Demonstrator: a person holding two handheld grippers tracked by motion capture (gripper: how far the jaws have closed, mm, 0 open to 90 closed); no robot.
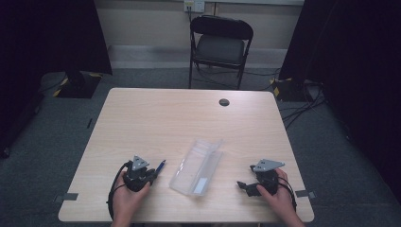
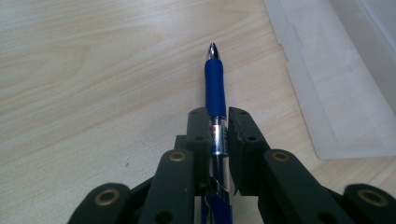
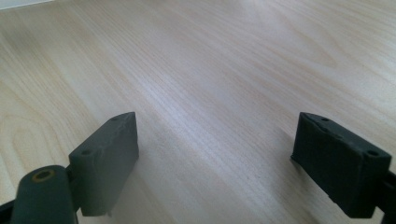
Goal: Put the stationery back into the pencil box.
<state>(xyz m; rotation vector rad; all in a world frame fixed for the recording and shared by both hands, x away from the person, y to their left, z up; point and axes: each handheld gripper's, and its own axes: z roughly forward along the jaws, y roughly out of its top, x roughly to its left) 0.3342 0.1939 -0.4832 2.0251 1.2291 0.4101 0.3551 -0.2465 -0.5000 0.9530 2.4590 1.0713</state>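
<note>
On the near left part of the wooden table (image 1: pixel 142 118), the left gripper (image 1: pixel 155 174) has its jaws closed tight on a blue pen (image 2: pixel 215 100), with the pads pressing the clear barrel from both sides just behind the blue rubber grip. In the left gripper view the pen runs straight out between the two black jaws, its silver tip pointing away from the hand and hanging over the bare wood, and the rest of the barrel passes back between the jaws toward the gripper body. From the high view the pen (image 1: pixel 161 165) sticks out of the gripper up and to the right, toward the clear plastic case (image 1: pixel 197 166) that lies open near the middle of the table's near half; the pen tip is near the case's left edge but apart from it. In the left gripper view the same case (image 2: pixel 336 79) shows at the right as a frosted translucent tray, and the pen does not touch it. The person's left hand (image 1: pixel 125 198) grips the gripper from the near edge. On the near right, the right gripper (image 1: pixel 242 186) rests low over the table in the right hand (image 1: pixel 279 198), well apart from the case, pointing left. In the right gripper view its two jaws stand wide apart with nothing but bare wood grain between them.
</note>
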